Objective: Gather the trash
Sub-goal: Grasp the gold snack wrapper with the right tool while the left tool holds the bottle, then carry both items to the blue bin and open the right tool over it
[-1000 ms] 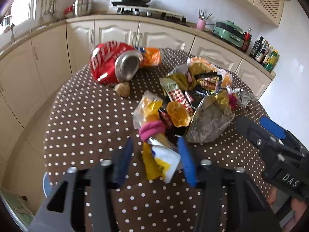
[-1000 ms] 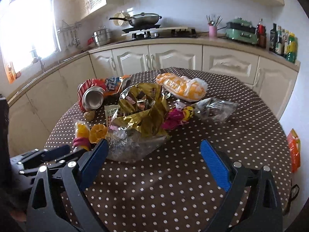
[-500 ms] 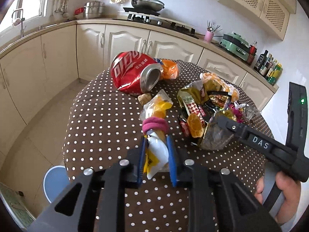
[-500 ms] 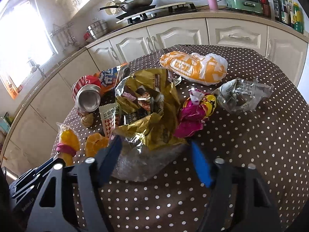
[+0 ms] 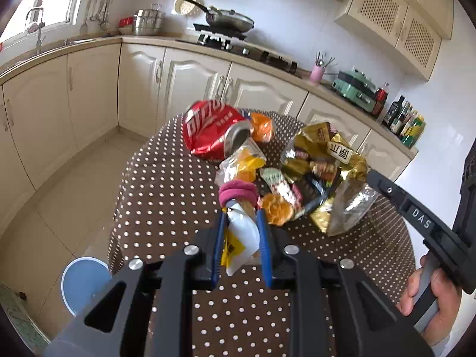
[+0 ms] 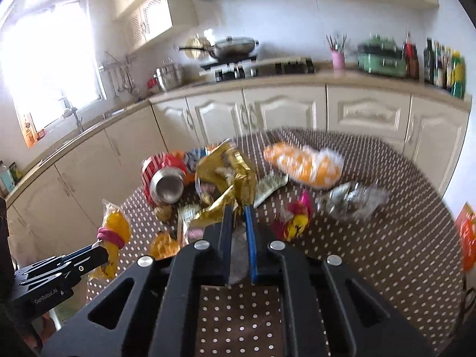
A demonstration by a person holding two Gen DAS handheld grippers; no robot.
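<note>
Writing legible: "DAS" in white on the arm of the right gripper [image 5: 319,205] as seen from the left wrist; "GenRobot.AI" on the body of the left gripper [image 6: 99,245] as seen from the right wrist; a cream label with two dark Chinese characters on the gold bag [image 5: 330,160]; large white lettering, not readable, on the red can [image 5: 208,132]. Items on one round tabletop [image 5: 166,184] under a brown cloth with white dots: one crushed red can lying on its side, open end towards the cameras; one gold foil bag, mouth open, holding several small printed wrappers; one clear packet [image 5: 241,205] of yellow and orange contents, tied round the neck with a pink hair band [image 5: 238,193]; one loose orange slice [image 5: 275,208] just beside it; one white-and-orange bag [image 6: 303,165]; one crumpled clear wrapper [image 6: 351,199]; one pink-and-yellow wrapper [image 6: 294,223]. Left gripper: closed on the white-and-yellow lower end of the tied packet, which was raised off the cloth. Right gripper: its jaws had just been closing, and stood nearly together, pinching the clear and gold lower edge of the foil bag, the right-wrist view being blurred. One hand [image 5: 437,291] held the right gripper's handle. One blue bin [image 5: 81,282] stood on the floor beside the table.
</note>
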